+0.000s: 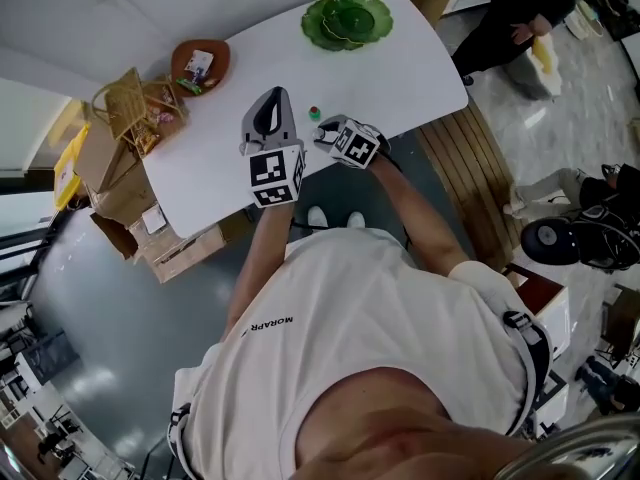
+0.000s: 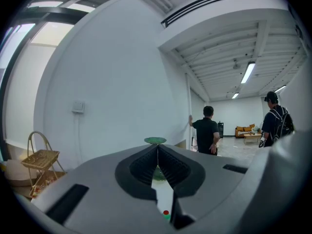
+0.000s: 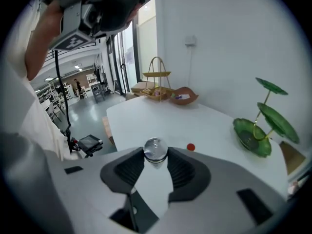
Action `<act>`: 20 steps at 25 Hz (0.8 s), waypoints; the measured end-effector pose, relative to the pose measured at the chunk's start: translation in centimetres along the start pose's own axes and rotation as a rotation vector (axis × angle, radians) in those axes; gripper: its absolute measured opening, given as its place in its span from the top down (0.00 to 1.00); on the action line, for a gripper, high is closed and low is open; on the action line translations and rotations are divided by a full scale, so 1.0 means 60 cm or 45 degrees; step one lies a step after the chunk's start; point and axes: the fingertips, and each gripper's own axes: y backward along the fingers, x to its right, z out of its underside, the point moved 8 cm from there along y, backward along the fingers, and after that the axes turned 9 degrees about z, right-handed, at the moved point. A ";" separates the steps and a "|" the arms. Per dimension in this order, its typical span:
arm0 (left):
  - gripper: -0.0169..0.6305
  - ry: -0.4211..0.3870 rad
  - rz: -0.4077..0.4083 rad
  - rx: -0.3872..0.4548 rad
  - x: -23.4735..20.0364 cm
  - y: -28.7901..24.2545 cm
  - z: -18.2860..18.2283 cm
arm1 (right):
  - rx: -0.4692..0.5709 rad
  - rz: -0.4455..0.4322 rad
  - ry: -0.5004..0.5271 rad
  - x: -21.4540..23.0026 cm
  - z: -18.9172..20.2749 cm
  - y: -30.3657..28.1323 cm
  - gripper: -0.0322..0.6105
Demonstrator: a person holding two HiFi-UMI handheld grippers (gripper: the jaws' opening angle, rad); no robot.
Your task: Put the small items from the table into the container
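Right gripper view: right gripper (image 3: 155, 156) clamped on a small silvery round piece (image 3: 155, 148).
The pads pinch the piece at the very tips, one on each side. It may be a cap or a ball; the wide-angle blur leaves that undecided. Beyond lies the white table (image 3: 146, 121), with a small red item (image 3: 190, 147) on it just right of the tips. At the far end a brown bowl (image 3: 184, 97) stands beside a wire basket stand (image 3: 157, 84). At the right edge is a green leaf-shaped tiered dish (image 3: 253, 135).

Bright, even daylight; ceiling strip light (image 2: 247, 72) glares; fisheye edges dark, perhaps slightly soft.
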 end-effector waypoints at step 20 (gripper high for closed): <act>0.97 -0.011 0.051 0.027 0.056 -0.012 -0.011 | 0.231 0.234 -0.260 0.137 -0.019 0.135 0.71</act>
